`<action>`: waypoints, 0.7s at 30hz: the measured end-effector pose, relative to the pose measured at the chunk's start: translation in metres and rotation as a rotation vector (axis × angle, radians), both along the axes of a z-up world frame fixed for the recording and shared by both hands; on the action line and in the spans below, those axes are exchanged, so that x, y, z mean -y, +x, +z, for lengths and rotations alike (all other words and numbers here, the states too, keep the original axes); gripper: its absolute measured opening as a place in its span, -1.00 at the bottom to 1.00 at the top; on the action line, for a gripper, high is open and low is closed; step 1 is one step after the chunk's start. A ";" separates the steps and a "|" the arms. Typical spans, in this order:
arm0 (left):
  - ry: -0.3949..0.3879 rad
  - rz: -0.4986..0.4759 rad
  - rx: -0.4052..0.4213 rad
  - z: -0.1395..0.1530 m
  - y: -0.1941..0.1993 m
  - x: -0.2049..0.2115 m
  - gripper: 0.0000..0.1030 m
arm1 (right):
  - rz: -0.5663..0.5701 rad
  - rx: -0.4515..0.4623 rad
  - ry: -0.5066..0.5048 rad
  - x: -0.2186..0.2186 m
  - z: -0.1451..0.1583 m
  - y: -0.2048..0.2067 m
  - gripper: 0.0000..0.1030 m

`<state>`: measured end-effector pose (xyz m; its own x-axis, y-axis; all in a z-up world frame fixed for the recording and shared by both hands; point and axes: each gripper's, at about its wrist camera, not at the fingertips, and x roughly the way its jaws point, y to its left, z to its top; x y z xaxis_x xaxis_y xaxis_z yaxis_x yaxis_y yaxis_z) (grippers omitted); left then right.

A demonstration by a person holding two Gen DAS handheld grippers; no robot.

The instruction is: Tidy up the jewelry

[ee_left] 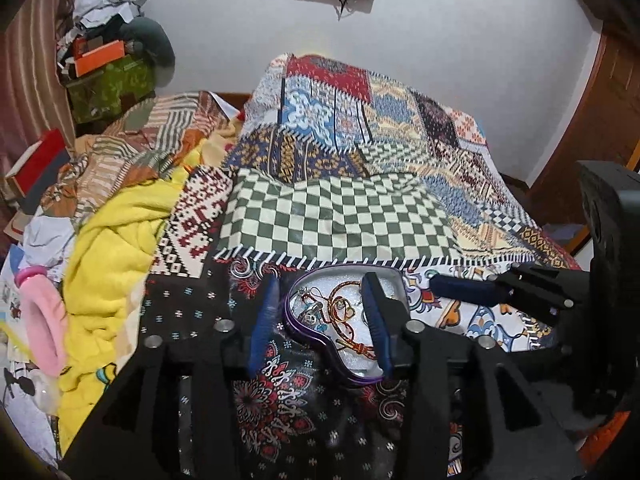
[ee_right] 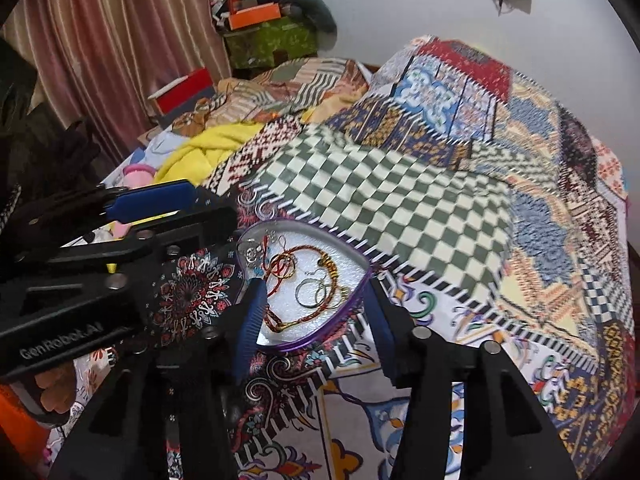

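Left tool [ee_left: 322,312] spread wide, fingers straddling left part of heart-shaped tray [ee_left: 352,376], gripping nothing. Right tool [ee_right: 316,312] likewise spread, fingers either side of tray's near edge. Tray, purple-rimmed, lies on patchwork bedspread [ee_right: 400,208] on bed; holds tangled red-gold cord bracelet [ee_right: 316,268], hoop earrings [ee_right: 308,292]. Yellow towel [ee_left: 108,248] further left.
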<state>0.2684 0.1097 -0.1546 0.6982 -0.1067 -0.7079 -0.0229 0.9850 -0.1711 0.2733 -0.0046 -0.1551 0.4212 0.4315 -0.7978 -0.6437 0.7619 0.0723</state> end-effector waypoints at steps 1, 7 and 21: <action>0.004 0.002 0.009 0.004 -0.004 0.000 -0.17 | -0.003 0.006 0.001 0.002 0.003 -0.002 -0.09; 0.054 0.011 0.076 0.035 -0.031 0.010 0.04 | -0.024 0.057 0.021 0.016 0.029 -0.019 -0.08; 0.070 0.065 0.395 0.154 -0.143 0.030 0.04 | -0.110 0.403 0.243 0.074 0.164 -0.128 -0.08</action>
<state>0.1252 0.0801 -0.0009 0.9215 -0.0150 -0.3880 -0.0310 0.9932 -0.1120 0.1458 -0.0782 0.0088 0.7294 0.5210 -0.4433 -0.5735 0.8190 0.0187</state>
